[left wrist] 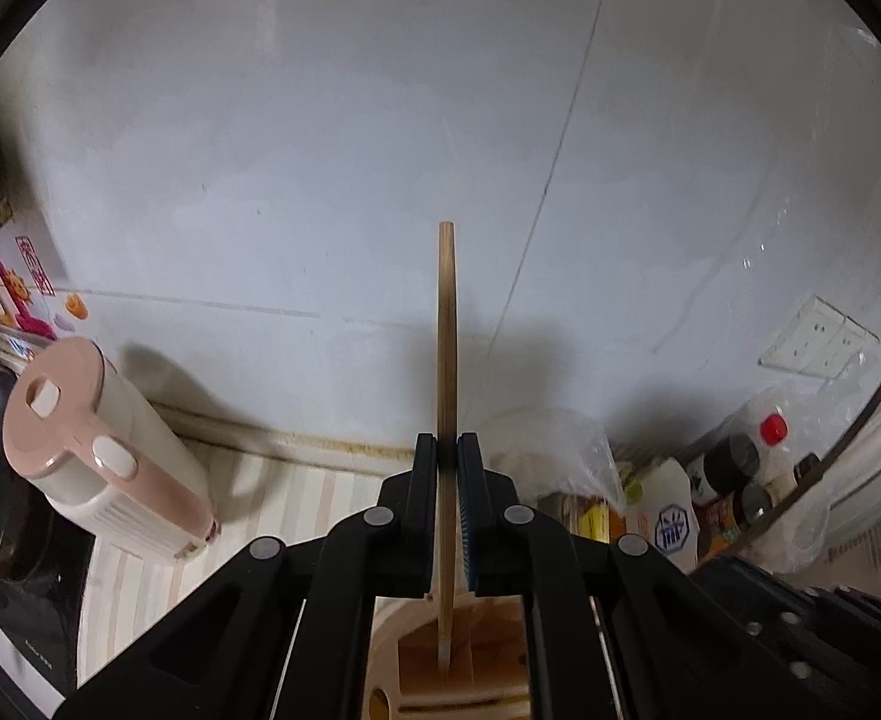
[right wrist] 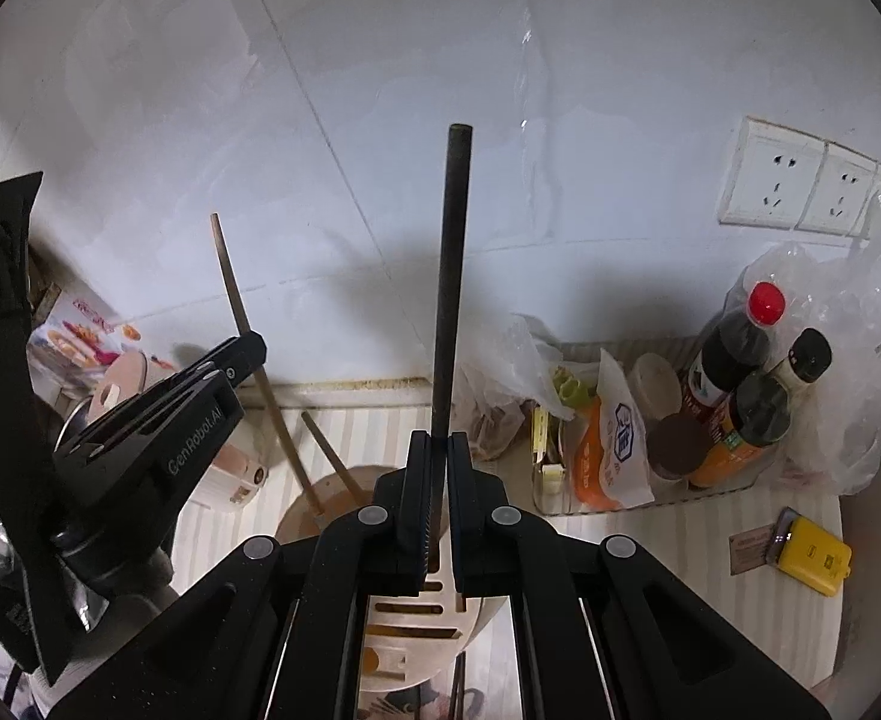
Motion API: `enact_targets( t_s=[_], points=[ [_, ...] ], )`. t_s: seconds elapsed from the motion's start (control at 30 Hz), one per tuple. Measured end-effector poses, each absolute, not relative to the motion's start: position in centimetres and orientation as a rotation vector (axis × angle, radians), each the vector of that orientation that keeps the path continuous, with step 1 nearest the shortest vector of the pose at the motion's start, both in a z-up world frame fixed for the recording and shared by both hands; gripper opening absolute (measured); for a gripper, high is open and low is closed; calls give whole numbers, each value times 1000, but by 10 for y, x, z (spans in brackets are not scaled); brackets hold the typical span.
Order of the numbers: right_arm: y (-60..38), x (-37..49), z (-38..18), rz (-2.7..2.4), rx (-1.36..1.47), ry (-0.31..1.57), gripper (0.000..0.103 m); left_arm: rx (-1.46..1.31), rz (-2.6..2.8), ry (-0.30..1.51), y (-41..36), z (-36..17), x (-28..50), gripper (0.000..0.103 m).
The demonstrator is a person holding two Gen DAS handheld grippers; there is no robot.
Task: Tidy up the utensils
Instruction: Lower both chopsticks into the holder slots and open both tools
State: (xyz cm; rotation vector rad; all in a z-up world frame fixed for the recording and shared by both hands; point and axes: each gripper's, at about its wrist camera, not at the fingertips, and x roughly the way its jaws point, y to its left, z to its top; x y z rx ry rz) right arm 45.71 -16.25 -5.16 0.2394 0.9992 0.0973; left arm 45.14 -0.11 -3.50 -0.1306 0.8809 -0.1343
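Upright, pale wooden chopstick, dark chopstick

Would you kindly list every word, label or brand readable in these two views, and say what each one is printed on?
"GenRobot.AI": on the side of the black left gripper, seen from the right wrist.
White and orange pouch: blue hexagon logo, characters too blurred to read.
Dark sauce bottles: labels unreadable.
Colourful box: red characters, too blurred.
Yellow rectangular box: marking too small.

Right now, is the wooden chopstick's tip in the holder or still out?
In: the wooden chopstick, clamped by the left gripper, has its lower tip inside the holder.
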Motion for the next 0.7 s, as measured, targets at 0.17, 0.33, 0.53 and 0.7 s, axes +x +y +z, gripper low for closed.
enact_targets(
  t_s=[0.17,0.33,0.53,0.7],
  points=[
    [-168,459,-62,121,273,1047,14,-136,-118,915,8,-22,432,22],
    [-173,448,-57,130,275,1036,49,-123,-69,890,24,-1,407,84],
    [-181,427,-41,123,263,992,74,-57,-1,876,35,5,376,103],
    [-198,397,-43,99,285,964,89,-55,18,895,45,-6,344,103]
  ],
)
